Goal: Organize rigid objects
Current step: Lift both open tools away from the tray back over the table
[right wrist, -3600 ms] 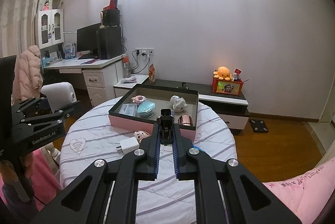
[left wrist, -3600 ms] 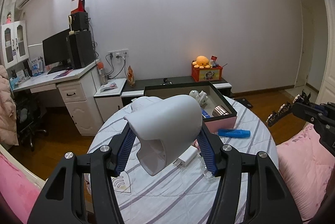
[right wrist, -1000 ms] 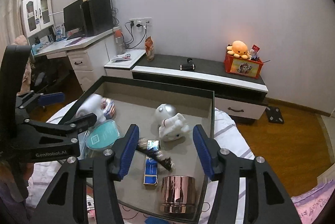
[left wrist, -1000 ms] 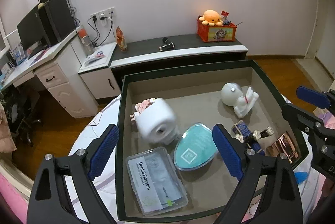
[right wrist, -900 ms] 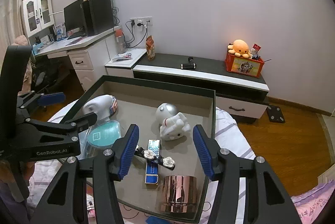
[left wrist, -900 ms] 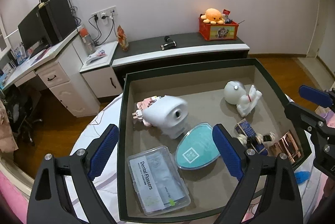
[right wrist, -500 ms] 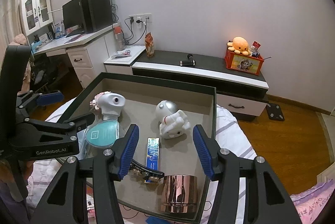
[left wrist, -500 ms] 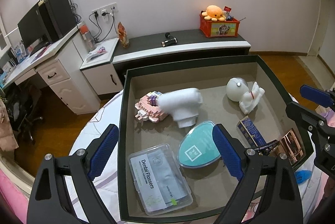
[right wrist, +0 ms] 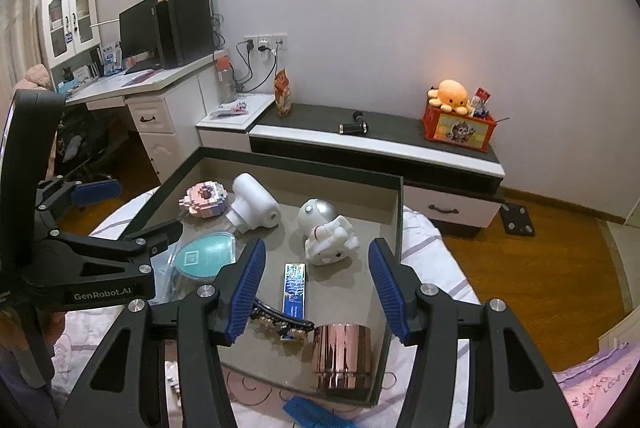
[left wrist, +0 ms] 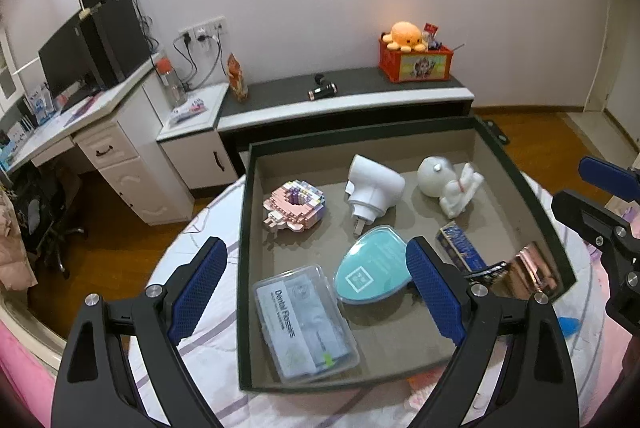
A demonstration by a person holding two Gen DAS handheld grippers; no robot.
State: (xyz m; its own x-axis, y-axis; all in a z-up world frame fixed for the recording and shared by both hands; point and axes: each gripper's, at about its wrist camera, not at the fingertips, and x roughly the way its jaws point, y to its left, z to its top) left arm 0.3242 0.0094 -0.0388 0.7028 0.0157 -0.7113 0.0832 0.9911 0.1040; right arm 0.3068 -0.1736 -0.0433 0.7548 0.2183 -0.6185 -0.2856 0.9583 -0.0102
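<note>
A dark-rimmed box (left wrist: 244,268) (right wrist: 396,268) holds the sorted items. A white dryer-shaped device (left wrist: 374,188) (right wrist: 252,208) lies in it beside a pink block toy (left wrist: 294,206). A black hair clip (right wrist: 280,322) lies between a slim blue box (right wrist: 294,288) and a rose-gold cup (right wrist: 340,356). My left gripper (left wrist: 316,252) hangs open and empty over the box's near left part. My right gripper (right wrist: 316,248) hangs open and empty above the blue box.
Also in the box are an astronaut figurine (left wrist: 448,184), a teal oval case (left wrist: 374,276) and a clear flosser case (left wrist: 304,324). A blue item (right wrist: 316,416) lies on the striped cloth by the near rim. A desk and a low cabinet stand behind.
The white device tumbled and came to rest beside the pink toy. The hair clip slid down next to the cup. Both grippers, open throughout the last second, drew back slightly.
</note>
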